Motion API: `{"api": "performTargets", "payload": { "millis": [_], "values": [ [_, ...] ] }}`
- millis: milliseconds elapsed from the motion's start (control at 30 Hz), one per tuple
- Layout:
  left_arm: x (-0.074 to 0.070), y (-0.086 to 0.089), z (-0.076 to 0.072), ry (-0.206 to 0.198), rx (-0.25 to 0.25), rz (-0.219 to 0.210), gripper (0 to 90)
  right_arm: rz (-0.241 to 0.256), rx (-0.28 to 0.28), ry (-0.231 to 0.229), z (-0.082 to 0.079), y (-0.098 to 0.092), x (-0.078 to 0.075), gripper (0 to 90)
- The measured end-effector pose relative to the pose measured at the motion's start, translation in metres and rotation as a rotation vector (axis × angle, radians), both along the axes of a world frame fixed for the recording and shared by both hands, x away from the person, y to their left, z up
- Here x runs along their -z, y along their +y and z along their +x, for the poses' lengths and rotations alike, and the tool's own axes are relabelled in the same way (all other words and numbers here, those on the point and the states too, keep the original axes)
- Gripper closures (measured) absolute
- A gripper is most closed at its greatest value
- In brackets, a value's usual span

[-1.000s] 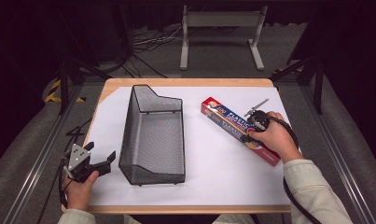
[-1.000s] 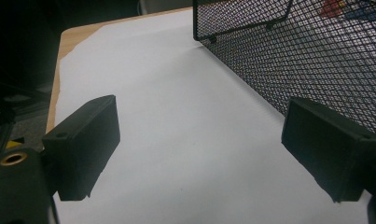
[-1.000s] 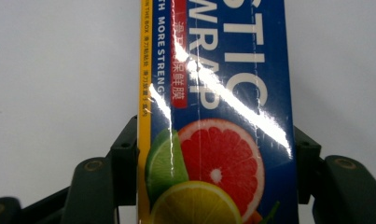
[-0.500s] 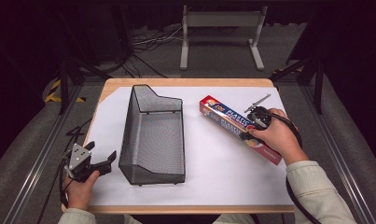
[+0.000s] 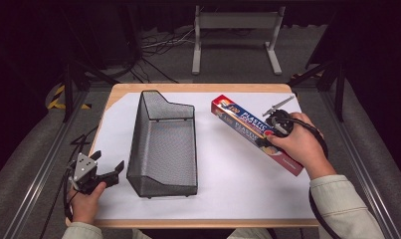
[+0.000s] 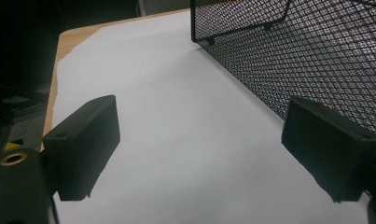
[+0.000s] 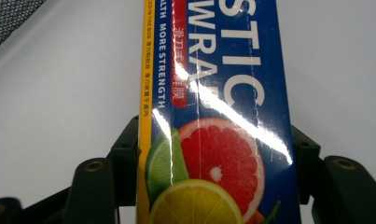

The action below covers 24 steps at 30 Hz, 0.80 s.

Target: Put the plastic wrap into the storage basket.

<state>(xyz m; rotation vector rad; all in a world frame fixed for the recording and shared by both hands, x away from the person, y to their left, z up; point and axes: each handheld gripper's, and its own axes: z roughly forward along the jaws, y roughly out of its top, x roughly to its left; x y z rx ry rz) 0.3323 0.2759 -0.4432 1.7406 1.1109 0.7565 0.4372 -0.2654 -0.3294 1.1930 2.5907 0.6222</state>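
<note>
Plastic wrap box (image 7: 213, 116) cut off top and bottom, right hand (image 5: 300, 144) covering its middle

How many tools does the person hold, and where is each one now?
2. The left tool is open at the table's near left, beside the black mesh basket. The right tool straddles the plastic wrap box at the right.

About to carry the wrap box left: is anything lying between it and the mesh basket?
Nothing visible: only bare white sheet separates the plastic wrap box, held by the right gripper, from the basket.
</note>
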Motion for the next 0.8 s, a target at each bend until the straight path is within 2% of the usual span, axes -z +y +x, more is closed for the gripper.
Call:
{"api": "performTargets", "payload": {
  "millis": [200, 500, 800],
  "values": [
    [0.000, 0.000, 0.000, 0.000, 0.002, 0.003, 12.3, 0.019, -0.001, -0.014, -0.007, 0.002, -0.013, 40.3],
    [0.000, 0.000, 0.000, 0.000, 0.001, 0.003, 12.3, 0.046, 0.013, -0.029, -0.016, 0.008, -0.022, 40.3],
    [0.000, 0.000, 0.001, 0.002, 0.000, 0.004, 12.2, 0.081, 0.015, -0.029, -0.025, 0.034, -0.029, 40.3]
  ]
}}
